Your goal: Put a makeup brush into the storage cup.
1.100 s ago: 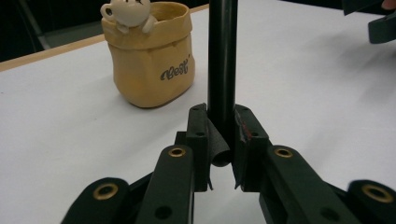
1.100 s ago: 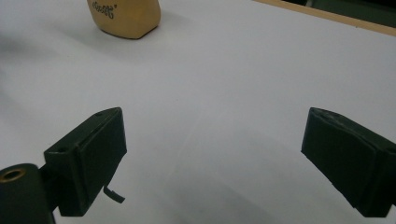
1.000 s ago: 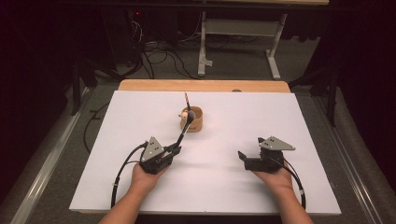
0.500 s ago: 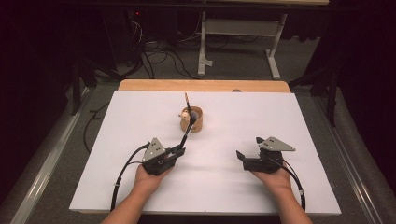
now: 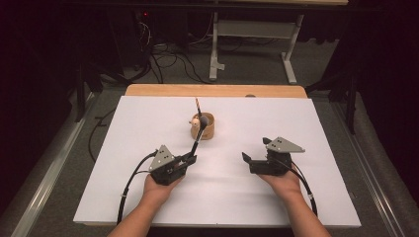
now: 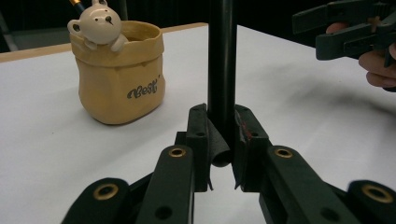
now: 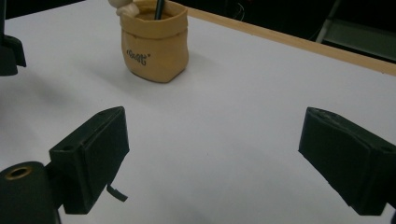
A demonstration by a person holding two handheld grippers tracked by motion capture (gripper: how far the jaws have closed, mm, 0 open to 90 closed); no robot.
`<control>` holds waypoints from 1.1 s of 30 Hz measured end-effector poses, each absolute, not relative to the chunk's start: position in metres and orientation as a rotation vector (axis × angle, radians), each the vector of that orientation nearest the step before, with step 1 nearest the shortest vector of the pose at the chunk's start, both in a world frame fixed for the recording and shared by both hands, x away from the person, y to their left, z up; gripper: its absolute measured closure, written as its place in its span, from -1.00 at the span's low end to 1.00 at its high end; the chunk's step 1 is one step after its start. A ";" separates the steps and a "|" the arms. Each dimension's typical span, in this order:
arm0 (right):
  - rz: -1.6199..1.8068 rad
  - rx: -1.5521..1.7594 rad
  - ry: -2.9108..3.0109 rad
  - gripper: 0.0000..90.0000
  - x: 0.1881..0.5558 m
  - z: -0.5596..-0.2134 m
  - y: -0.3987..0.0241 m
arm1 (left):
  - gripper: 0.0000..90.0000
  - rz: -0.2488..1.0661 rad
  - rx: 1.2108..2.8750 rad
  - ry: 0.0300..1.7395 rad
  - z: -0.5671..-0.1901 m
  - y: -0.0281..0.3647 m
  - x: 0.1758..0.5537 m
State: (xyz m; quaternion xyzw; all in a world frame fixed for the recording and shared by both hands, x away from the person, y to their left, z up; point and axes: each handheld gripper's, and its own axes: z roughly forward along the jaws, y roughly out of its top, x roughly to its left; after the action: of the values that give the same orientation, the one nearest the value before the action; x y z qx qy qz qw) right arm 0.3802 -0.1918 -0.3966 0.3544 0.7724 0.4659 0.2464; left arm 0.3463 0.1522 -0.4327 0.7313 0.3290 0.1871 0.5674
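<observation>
A white table top (image 5: pixel 296 197) with a bare wooden strip (image 5: pixel 217 91) along its far edge stands in a dark room, on grey carpet (image 5: pixel 59 163) strewn with cables (image 5: pixel 163 54), with a metal stand (image 5: pixel 252 44) behind. Near the table's middle sits a small tan pot (image 5: pixel 205 127) with a bear figure (image 6: pixel 98 25) on its rim and a pen (image 7: pixel 159 8) standing inside. The left gripper (image 6: pixel 223 151), just in front of the pot, clamps the lower end of a black rod (image 6: pixel 222 70) that slants up beside the pot, while the right gripper (image 7: pixel 212 158), well off to the pot's right, has its jaws spread wide with nothing between them.
</observation>
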 end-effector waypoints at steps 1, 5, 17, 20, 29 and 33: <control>1.272 0.963 2.109 -0.78 0.381 -0.395 -0.190 | 0.75 0.437 1.715 0.775 -0.433 0.152 0.346; 1.291 0.936 2.121 -0.77 0.383 -0.388 -0.179 | 0.75 0.436 1.710 0.776 -0.432 0.151 0.347; 1.343 0.895 2.096 -0.69 0.396 -0.372 -0.159 | 0.75 0.414 1.700 0.760 -0.431 0.140 0.344; 1.344 0.894 2.098 -0.67 0.397 -0.375 -0.158 | 0.75 0.399 1.693 0.749 -0.429 0.137 0.342; 1.294 0.889 2.143 -0.65 0.390 -0.389 -0.157 | 0.75 0.370 1.702 0.699 -0.427 0.121 0.334; 1.341 0.913 2.128 -0.63 0.386 -0.389 -0.160 | 0.75 0.364 1.710 0.691 -0.428 0.118 0.333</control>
State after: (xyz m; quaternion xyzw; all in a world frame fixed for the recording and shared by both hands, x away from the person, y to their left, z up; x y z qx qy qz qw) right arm 0.3855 -0.1604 -0.3888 0.3321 0.7738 0.4875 0.2307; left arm 0.3326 0.1176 -0.4278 0.7346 0.2968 0.1563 0.5898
